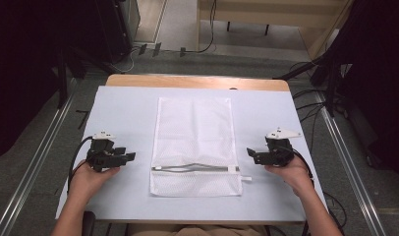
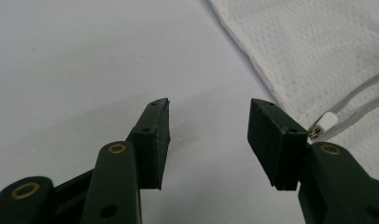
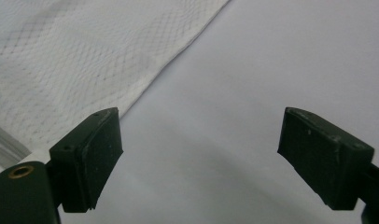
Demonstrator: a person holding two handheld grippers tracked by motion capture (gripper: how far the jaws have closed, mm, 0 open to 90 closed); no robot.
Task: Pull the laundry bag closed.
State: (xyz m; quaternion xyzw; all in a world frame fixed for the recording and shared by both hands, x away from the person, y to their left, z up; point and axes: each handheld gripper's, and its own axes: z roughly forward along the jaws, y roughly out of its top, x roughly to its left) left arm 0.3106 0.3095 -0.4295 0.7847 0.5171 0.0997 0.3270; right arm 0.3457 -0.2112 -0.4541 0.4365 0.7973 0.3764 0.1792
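Two forearms come in at the bottom of the high view, each hand holding a black gripper over the pale blue worktop [image 1: 124,113]. Between them lies a white mesh laundry bag [image 1: 195,145], flat, its grey zipper [image 1: 192,168] running across near the person's end. Left gripper [image 1: 124,157] and right gripper [image 1: 252,155] point inward at the bag's sides — both apart from it.

Seen from the left gripper view, the left gripper [image 2: 208,135] has its jaws partly open with nothing between them; the bag's edge and white zipper end [image 2: 325,122] sit just beside one jaw.

Over in the right gripper view, the right gripper [image 3: 199,158] stands wide open and empty — mesh [image 3: 85,60] lies past one jaw.
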